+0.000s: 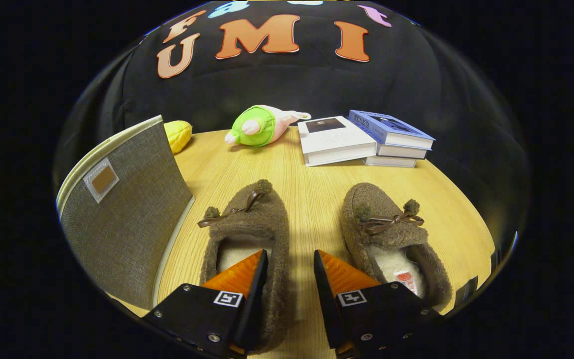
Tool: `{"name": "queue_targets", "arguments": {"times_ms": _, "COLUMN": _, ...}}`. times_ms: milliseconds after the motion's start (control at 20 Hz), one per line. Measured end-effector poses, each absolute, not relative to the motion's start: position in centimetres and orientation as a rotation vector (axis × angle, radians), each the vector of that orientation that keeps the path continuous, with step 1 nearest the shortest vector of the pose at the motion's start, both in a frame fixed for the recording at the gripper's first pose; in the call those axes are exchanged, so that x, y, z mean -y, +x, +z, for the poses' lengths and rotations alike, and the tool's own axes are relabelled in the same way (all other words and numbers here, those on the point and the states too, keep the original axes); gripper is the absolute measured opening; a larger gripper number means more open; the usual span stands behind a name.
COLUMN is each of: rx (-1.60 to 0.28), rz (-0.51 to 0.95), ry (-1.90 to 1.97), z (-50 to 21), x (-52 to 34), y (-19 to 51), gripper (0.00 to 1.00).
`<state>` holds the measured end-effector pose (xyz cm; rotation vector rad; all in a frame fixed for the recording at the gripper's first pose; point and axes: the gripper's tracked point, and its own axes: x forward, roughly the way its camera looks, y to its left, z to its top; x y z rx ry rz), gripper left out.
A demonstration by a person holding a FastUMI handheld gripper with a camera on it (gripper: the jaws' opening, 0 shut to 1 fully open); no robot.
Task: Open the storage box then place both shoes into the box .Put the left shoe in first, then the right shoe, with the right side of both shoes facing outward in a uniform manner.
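Gripper view: the gripper [291,264] is hovering low over the wooden table [312,199], its fingers spread apart w/ nothing pinched between them. One fingertip is sitting over the inner wall of the left shoe [247,234], the other is hanging in the bare gap between the pair, so the shoe's fuzzy side wall is lying roughly between the fingers (whether either finger is touching it yet, can't tell). That straddle is probably set up for a pinch on the wall, the easiest part of a soft slipper to grab.

The right shoe [391,234] is lying just beside the other finger, toe pointing away, bow on top. Both shoes are sitting parallel, apart from each other, neither one in the box yet.

The storage box [122,219] is standing to the side of the left shoe, its grey fabric face tilted toward the fingers; open or shut, can't tell from here.

Well beyond the fingers: plush toy [259,127], a yellow thing [178,134] behind the box, and stacked books [366,139].
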<state>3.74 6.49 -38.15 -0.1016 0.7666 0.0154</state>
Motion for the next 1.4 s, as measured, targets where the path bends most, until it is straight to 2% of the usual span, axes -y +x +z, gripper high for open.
{"name": "queue_targets", "arguments": {"times_ms": 250, "rx": -0.742, "rz": 0.049, "ry": -0.122, "z": -38.1, "x": -7.3, "y": 4.0, "gripper": 0.49}}
{"name": "queue_targets", "arguments": {"times_ms": 300, "rx": -0.739, "rz": 0.071, "ry": -0.110, "z": -38.2, "x": -7.9, "y": 4.0, "gripper": 0.43}}
{"name": "queue_targets", "arguments": {"times_ms": 400, "rx": -0.755, "rz": 0.063, "ry": -0.089, "z": -38.5, "x": -7.9, "y": 4.1, "gripper": 0.17}}
{"name": "queue_targets", "arguments": {"times_ms": 450, "rx": -0.762, "rz": 0.066, "ry": -0.080, "z": -38.5, "x": -7.9, "y": 4.1, "gripper": 0.07}}
{"name": "queue_targets", "arguments": {"times_ms": 650, "rx": -0.730, "rz": 0.052, "ry": 0.013, "z": -37.8, "x": -8.0, "y": 4.4, "gripper": 0.01}}
{"name": "queue_targets", "arguments": {"times_ms": 850, "rx": -0.690, "rz": 0.069, "ry": 0.056, "z": -35.5, "x": -9.4, "y": 4.9, "gripper": 0.01}}
{"name": "queue_targets", "arguments": {"times_ms": 1400, "rx": -0.501, "rz": 0.101, "ry": 0.117, "z": -22.6, "x": -15.7, "y": 5.4, "gripper": 0.00}}
